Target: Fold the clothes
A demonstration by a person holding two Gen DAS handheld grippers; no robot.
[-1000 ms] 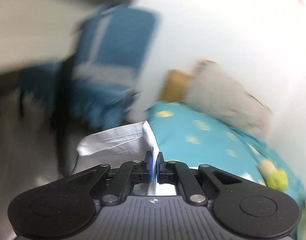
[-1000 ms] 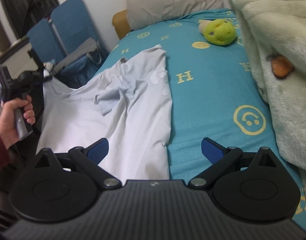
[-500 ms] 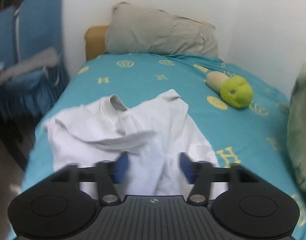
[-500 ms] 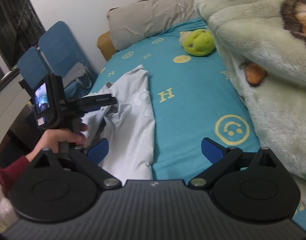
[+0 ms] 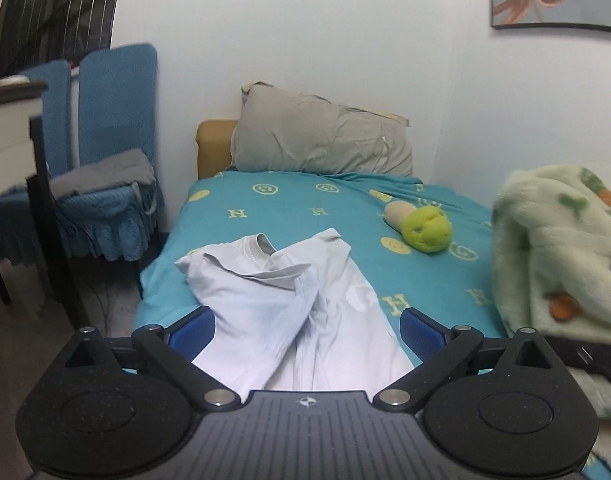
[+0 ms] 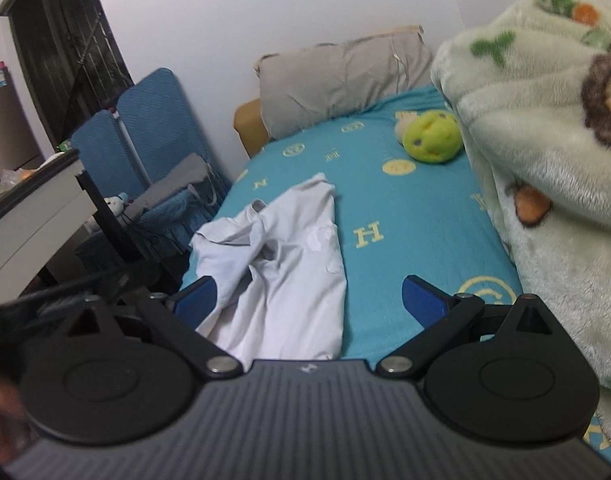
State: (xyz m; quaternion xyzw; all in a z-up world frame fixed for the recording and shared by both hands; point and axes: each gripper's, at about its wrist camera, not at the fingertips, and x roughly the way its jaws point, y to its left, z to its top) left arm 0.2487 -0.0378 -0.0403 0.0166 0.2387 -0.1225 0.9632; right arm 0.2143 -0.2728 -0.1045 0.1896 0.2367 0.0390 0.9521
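A white shirt (image 5: 289,312) lies crumpled and partly doubled over on the teal bed sheet (image 5: 345,216), near the bed's left edge, its collar toward the pillow. It also shows in the right wrist view (image 6: 289,264). My left gripper (image 5: 307,330) is open and empty, held back above the shirt's near end. My right gripper (image 6: 309,300) is open and empty too, held back from the shirt's near end. The left gripper's body shows blurred at the left edge of the right wrist view (image 6: 65,300).
A grey pillow (image 5: 321,140) lies at the head of the bed. A green plush toy (image 5: 425,228) lies right of the shirt. A fluffy green blanket (image 5: 557,264) is heaped on the bed's right side. Blue chairs (image 5: 101,168) and a white desk (image 6: 29,216) stand left of the bed.
My left gripper let go of the shirt, opened wide and swung round to face the bed. The shirt dropped in a heap. My right gripper drew back and up.
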